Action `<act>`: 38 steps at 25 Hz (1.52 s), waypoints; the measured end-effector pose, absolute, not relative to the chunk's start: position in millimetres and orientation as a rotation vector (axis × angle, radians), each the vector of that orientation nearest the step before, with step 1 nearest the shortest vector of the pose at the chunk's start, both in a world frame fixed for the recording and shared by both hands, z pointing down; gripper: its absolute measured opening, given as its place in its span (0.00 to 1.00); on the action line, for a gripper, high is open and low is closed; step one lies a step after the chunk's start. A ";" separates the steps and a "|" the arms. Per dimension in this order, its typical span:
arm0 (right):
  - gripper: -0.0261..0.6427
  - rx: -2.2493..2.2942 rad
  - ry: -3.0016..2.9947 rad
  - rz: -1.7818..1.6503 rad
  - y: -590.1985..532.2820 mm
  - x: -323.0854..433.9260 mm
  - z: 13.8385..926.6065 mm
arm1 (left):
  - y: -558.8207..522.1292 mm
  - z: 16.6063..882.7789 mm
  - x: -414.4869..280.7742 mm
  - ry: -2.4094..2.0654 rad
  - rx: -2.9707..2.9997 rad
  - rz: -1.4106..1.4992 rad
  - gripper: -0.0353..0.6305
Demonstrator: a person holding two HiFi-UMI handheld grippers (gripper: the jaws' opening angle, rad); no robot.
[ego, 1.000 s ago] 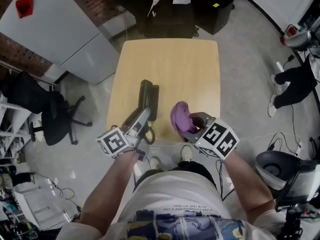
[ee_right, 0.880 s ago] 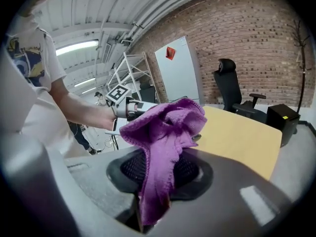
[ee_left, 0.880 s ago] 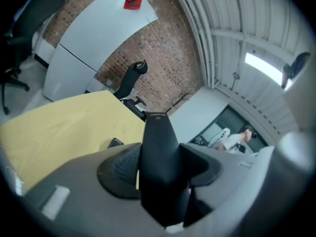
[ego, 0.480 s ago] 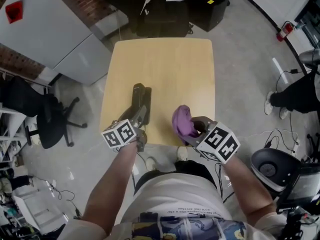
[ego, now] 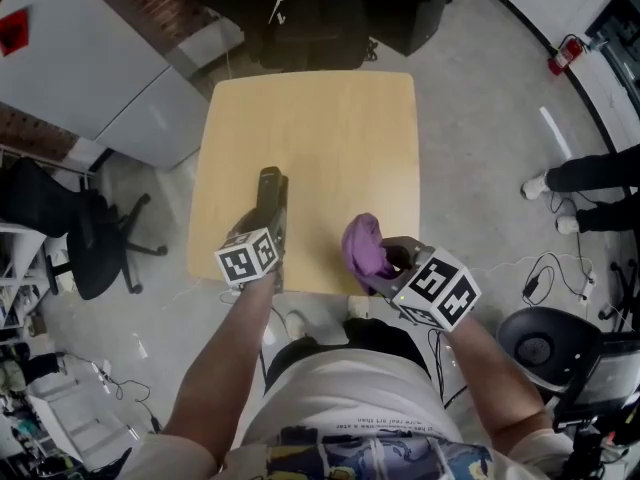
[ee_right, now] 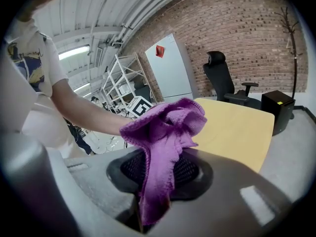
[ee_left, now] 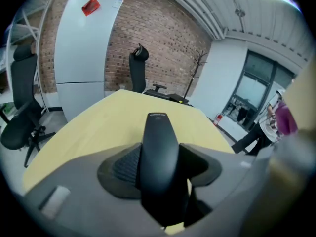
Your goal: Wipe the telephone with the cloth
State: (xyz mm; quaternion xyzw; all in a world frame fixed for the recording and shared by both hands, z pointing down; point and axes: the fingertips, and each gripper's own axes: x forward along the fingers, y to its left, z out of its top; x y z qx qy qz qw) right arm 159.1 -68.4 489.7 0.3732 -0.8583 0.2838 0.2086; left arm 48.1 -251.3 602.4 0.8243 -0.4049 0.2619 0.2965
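A black telephone handset (ego: 269, 190) lies lengthwise over the near left part of the wooden table (ego: 330, 128). My left gripper (ego: 270, 226) is shut on its near end. In the left gripper view the handset (ee_left: 159, 147) runs straight out between the two jaws of that gripper (ee_left: 165, 201). The purple cloth (ego: 364, 245) hangs bunched over the table's near edge with my right gripper (ego: 385, 260) shut on it. In the right gripper view the cloth (ee_right: 165, 132) drapes down between that gripper's jaws (ee_right: 153, 201). Cloth and handset are apart.
A white cabinet (ego: 90, 58) stands left of the table, a black office chair (ego: 80, 238) beside it. Black chairs and a black box (ego: 400, 3) are beyond the far edge. A person's legs (ego: 590, 183) and a round stool (ego: 545, 343) are on the right.
My left gripper has rolled and sunk toward the table with the handset in it. The right gripper with the cloth has shifted only a little.
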 end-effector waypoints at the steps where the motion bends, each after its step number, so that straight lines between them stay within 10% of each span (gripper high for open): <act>1: 0.20 1.038 -2.388 0.795 -68.3 159.5 490.0 | -252.0 606.4 48.4 -1.076 2.191 0.714 0.44; 22: 0.20 1.028 -2.387 0.807 -67.1 158.3 492.9 | -241.0 636.5 54.8 -1.058 2.300 1.028 0.51; 38: 0.20 1.093 -2.356 0.647 -76.2 68.1 468.0 | -170.9 521.2 -6.7 -0.692 2.557 0.703 0.50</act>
